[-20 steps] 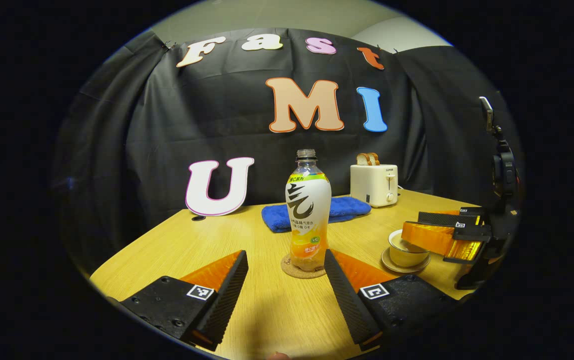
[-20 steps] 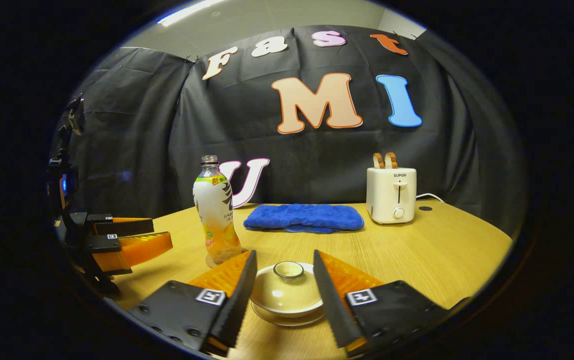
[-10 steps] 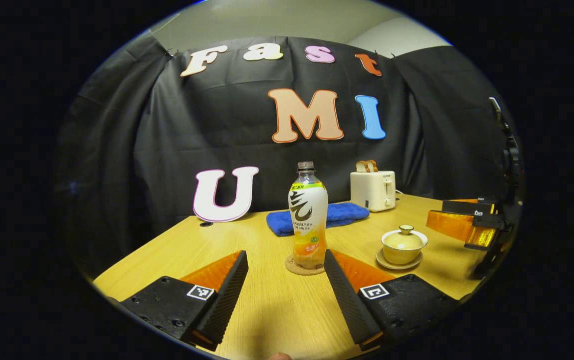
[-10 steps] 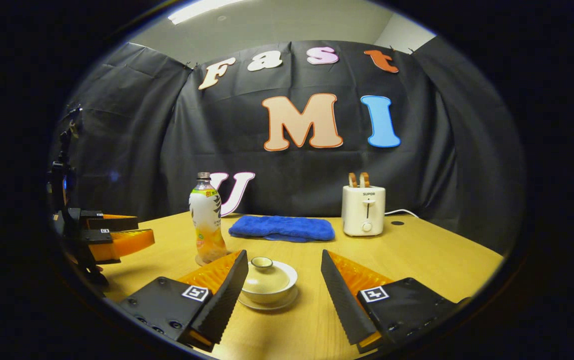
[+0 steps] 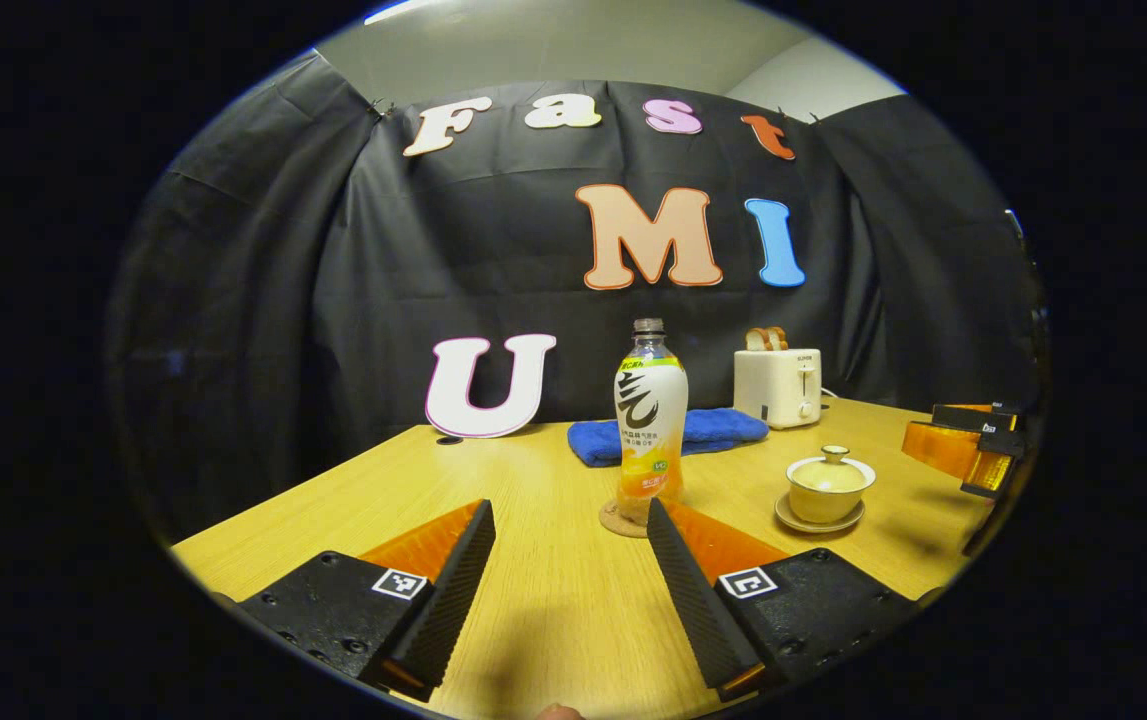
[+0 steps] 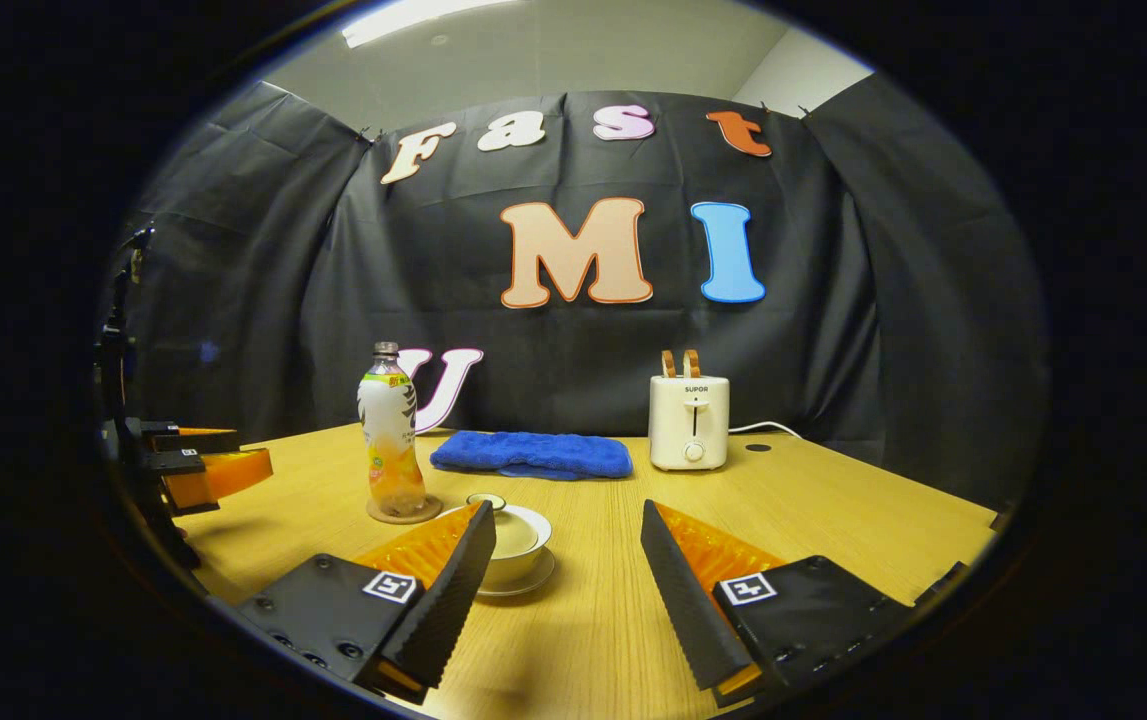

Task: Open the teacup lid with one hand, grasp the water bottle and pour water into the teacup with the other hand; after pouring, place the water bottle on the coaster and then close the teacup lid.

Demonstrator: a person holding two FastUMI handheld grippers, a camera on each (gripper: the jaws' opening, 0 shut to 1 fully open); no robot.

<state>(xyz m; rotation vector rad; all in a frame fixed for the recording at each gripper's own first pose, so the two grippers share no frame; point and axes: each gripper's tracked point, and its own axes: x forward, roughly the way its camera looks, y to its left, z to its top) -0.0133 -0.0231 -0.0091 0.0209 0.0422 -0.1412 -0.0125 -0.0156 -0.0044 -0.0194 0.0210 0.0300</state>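
The capless water bottle (image 5: 650, 422) stands upright on a round cork coaster (image 5: 621, 520) at mid table. The cream teacup (image 5: 829, 487) sits to its right on a saucer, with the lid on. My left gripper (image 5: 571, 560) is open and empty, pulled back in front of the bottle. In the right gripper view the bottle (image 6: 389, 430) and coaster (image 6: 403, 513) are at the left, and the lidded teacup (image 6: 515, 536) is partly behind my left finger. My right gripper (image 6: 563, 565) is open and empty, drawn back from the cup. Each view catches the other gripper at its edge (image 5: 963, 445) (image 6: 198, 465).
A folded blue towel (image 5: 673, 436) lies behind the bottle. A white toaster (image 5: 779, 385) with bread in its slots stands at the back right, its cord trailing on the wooden table (image 6: 833, 510). Black cloth walls off the back.
Both grippers have drawn back from the table's objects. The right gripper has left the lidded cup and moved right; the bottle stays on the coaster.
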